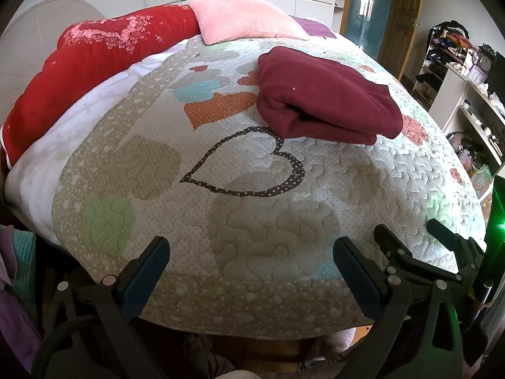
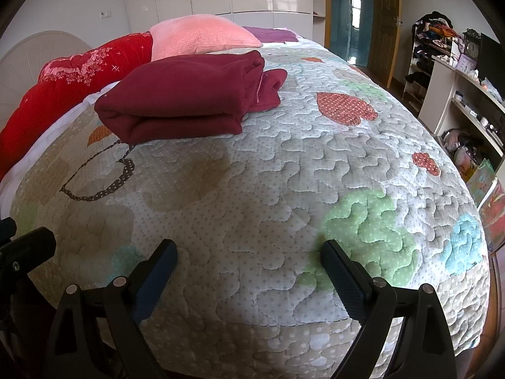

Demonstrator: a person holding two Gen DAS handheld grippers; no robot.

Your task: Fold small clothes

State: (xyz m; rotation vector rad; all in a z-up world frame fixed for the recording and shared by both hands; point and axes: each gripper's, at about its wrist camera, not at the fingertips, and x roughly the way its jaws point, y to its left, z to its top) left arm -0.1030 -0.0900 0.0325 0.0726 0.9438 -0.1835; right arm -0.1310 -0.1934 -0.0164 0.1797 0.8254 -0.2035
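A dark red garment lies folded in a thick stack on the quilted bedspread; it also shows in the right wrist view, with a sleeve end sticking out at its right. My left gripper is open and empty, low over the near edge of the bed, well short of the garment. My right gripper is open and empty, also at the near edge; it shows in the left wrist view to the right of the left one.
A pink pillow and a red rolled quilt lie at the head of the bed. A white desk and cluttered shelves stand to the right. Clothes hang at the lower left.
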